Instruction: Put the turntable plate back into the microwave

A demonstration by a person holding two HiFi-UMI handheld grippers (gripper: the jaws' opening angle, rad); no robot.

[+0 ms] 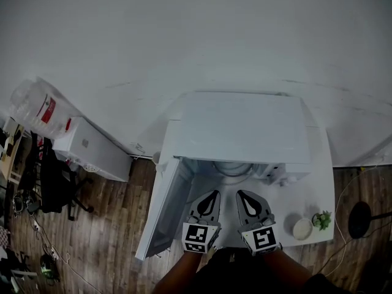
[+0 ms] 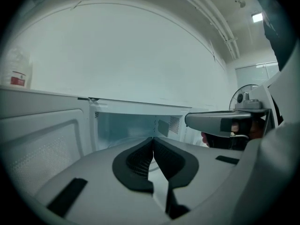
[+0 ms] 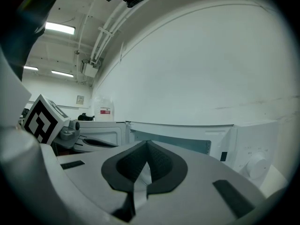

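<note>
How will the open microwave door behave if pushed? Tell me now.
The microwave door hangs swung wide from its left edge, so it would probably swing easily. It looks like a flat rigid panel, so likely no flexing.

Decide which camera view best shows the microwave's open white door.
The left gripper view: the open white door fills its left side, with the inner face and dotted window panel plain. The head view sees the door from above, swung out leftward. The right gripper view catches only a small, distant part.
</note>
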